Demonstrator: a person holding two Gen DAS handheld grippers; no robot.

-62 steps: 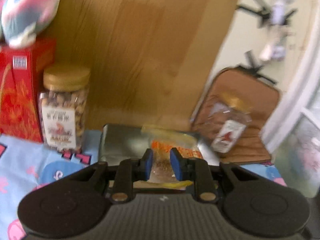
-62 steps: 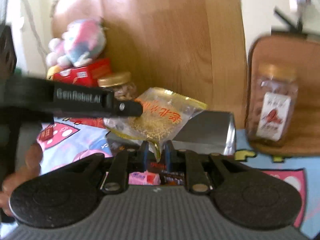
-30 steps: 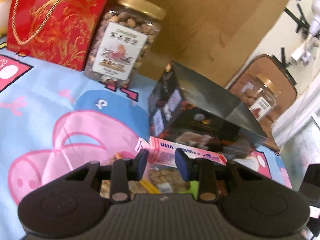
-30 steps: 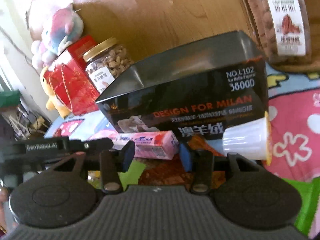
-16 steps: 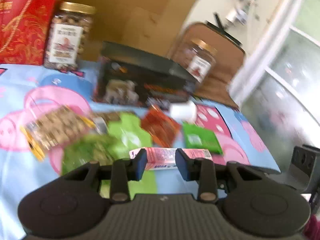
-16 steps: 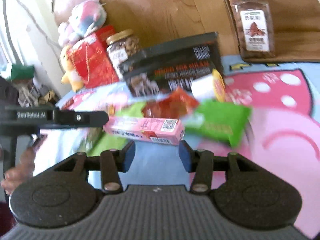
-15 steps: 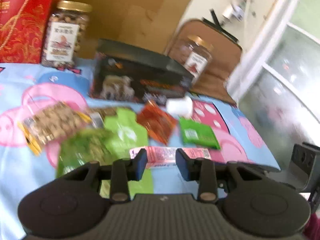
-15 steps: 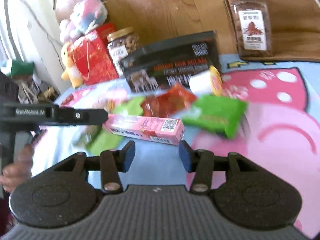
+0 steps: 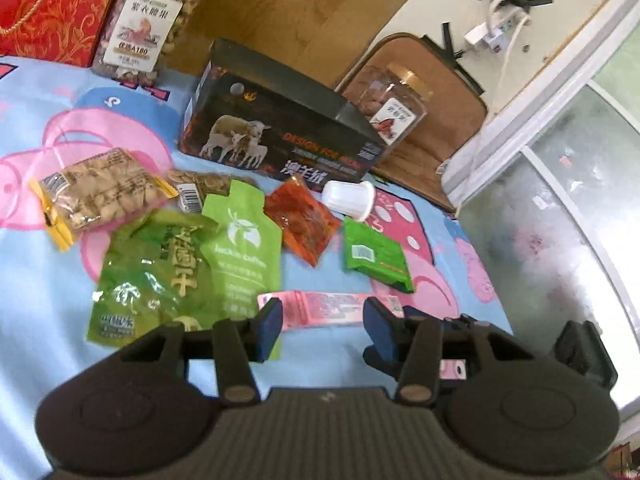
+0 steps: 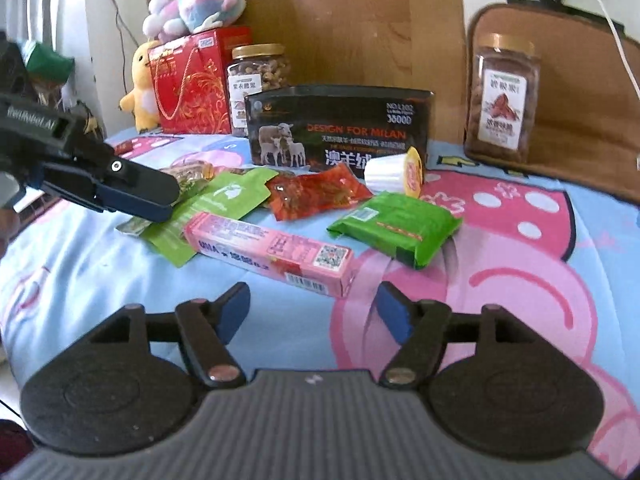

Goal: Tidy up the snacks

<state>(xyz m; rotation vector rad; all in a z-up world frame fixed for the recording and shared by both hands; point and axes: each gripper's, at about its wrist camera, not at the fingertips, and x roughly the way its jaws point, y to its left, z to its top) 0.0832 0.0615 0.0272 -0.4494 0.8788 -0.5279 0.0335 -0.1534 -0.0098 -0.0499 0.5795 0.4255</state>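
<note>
- Both tongs, left [image 9: 322, 326] and right [image 10: 314, 312], have just been opening and now stand empty.
- The pink box [image 10: 268, 250], released, lies on the blanket [image 10: 520, 280] near the packets, so another snack comes next.

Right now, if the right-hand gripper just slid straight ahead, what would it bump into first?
Most likely the pink box lying on the blanket, just past the right gripper's open fingers; depth is hard to judge.
</note>
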